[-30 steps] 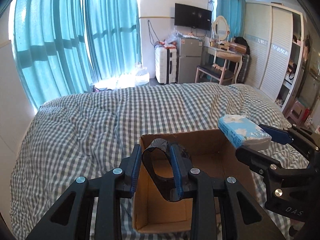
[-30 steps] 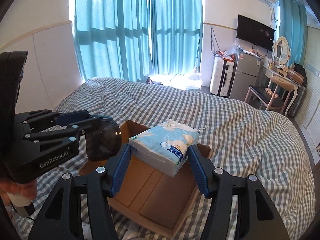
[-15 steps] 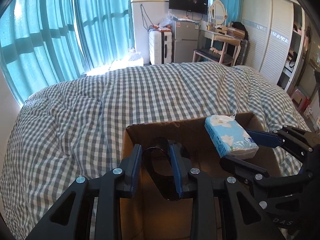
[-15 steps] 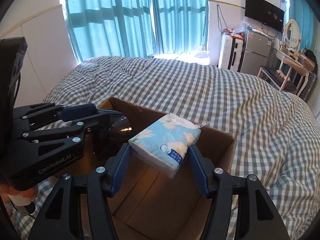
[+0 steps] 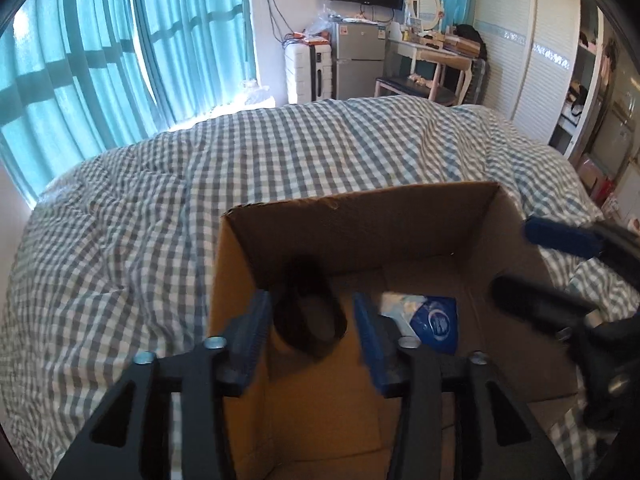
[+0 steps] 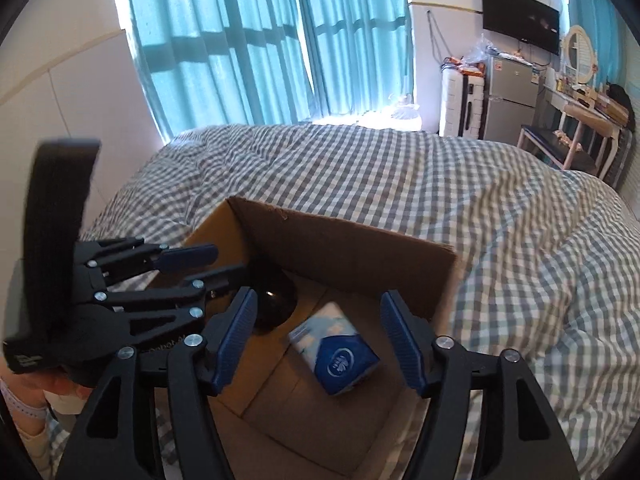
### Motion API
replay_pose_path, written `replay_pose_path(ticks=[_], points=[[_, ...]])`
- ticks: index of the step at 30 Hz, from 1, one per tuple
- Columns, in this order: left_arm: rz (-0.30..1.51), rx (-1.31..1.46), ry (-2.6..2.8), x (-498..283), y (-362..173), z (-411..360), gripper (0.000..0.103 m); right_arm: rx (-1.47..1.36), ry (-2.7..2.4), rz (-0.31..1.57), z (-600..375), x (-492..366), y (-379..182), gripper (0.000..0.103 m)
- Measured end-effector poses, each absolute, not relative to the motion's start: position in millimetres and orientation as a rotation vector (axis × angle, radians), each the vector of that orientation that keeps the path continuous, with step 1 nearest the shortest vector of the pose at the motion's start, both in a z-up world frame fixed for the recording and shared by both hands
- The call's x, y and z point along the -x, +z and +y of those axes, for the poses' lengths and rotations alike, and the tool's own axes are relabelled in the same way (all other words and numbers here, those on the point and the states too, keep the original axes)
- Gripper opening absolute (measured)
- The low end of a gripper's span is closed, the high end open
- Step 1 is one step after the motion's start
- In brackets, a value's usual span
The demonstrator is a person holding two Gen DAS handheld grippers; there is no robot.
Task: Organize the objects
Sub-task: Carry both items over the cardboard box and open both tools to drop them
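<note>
Blue soft tissue pack [image 6: 334, 350] lies inside the brown cardboard box [image 6: 352, 248]. Both grippers' fingers are apart, left gripper [image 5: 310, 334] around a dark ring [image 5: 308, 320]. Next, lift both out.

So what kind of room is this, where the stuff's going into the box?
Most likely a bedroom, perhaps a small studio flat: the cardboard box sits on a bed with a checked duvet, a dressing table with an oval mirror stands by the far wall, and a louvred wardrobe is beside it.

I see a brown cardboard box [image 6: 344, 248] on a grey-and-white checked duvet [image 6: 500, 208], holding a blue-and-white tissue pack [image 6: 334, 350] and a seemingly black ring [image 5: 308, 320].
</note>
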State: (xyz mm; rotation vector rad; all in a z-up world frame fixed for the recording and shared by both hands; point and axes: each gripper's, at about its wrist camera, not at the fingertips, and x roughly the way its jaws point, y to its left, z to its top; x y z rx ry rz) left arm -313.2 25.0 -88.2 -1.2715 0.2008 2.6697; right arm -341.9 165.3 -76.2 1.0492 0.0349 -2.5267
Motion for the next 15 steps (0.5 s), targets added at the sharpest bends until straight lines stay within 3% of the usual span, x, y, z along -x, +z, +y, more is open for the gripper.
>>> replay_pose_path(ticks=[5, 13, 15], points=[[0.121, 1.254, 2.692, 291, -71, 14, 0.072, -0.988, -2.569, -0.005, 185, 310, -46, 0.073], [0.162, 1.1, 2.79, 238, -14, 6, 0.094, -0.866, -2.652, 0.018, 199, 253, 9, 0.085], [0.172, 1.063, 2.816, 222, 2, 6, 0.097, -0.82, -2.67, 0.037, 200, 236, 23, 0.093]])
